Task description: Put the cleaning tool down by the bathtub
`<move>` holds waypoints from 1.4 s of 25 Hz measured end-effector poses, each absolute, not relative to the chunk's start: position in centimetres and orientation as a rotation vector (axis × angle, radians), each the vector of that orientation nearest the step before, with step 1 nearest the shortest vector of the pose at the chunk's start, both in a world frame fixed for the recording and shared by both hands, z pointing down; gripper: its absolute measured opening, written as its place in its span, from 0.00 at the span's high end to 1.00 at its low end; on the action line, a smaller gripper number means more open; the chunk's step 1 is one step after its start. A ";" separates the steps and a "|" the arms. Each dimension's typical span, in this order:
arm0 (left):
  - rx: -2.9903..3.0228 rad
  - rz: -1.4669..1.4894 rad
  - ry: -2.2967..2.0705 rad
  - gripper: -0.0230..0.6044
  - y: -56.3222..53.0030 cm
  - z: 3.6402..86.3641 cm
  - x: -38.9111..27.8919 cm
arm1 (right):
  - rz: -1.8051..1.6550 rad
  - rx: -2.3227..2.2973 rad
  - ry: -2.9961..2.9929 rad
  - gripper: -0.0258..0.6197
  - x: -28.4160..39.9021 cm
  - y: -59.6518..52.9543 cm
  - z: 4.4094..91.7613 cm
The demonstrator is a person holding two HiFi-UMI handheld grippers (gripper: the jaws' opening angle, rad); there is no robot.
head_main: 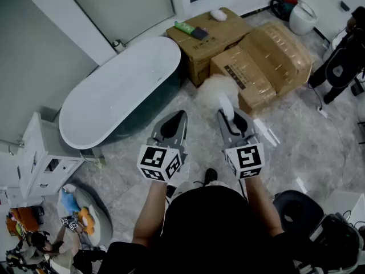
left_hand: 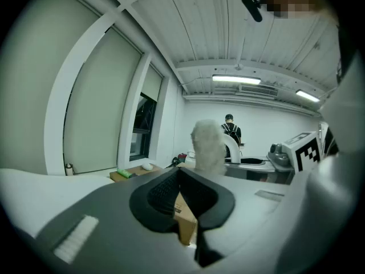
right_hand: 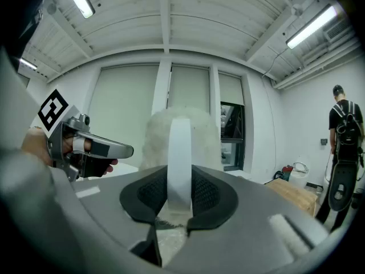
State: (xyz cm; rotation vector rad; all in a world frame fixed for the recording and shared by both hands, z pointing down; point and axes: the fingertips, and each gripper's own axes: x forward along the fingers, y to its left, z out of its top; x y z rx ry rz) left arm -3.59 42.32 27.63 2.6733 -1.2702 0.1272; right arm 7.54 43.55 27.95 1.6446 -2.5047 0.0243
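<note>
The right gripper (head_main: 228,116) is clenched on the cleaning tool (head_main: 215,90). In the right gripper view the tool's flat white handle (right_hand: 178,153) stands upright between the two dark pads, which press on it from either side, and its fluffy white head (right_hand: 157,138) spreads just beyond the jaw tips. The tool is therefore in the air, above the marble floor (head_main: 308,136), carried ahead of the right jaws and not yet set down. The left gripper (head_main: 181,116) is held beside it, roughly level – its jaws are drawn together at the tips with nothing between them, and in the left gripper view only a brown cardboard box (left_hand: 185,218) shows through the slit below the pads. The bathtub (head_main: 120,84) lies ahead and to the left of the left jaws, well apart from the tool. Straight past the fluffy head, further from both pairs of jaws, sit the stacked cardboard boxes (head_main: 262,56) – close to the tub's far end.
</note>
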 end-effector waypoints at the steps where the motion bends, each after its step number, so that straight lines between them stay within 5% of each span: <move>1: 2.671 0.127 -1.272 0.97 42.4 27.6 -3.7 | 0.029 1.642 -2.504 0.82 7.5 43.6 28.0; 35: 2.626 0.173 -1.240 0.97 41.0 30.4 -3.3 | 0.281 1.559 -2.522 0.82 7.4 42.6 31.0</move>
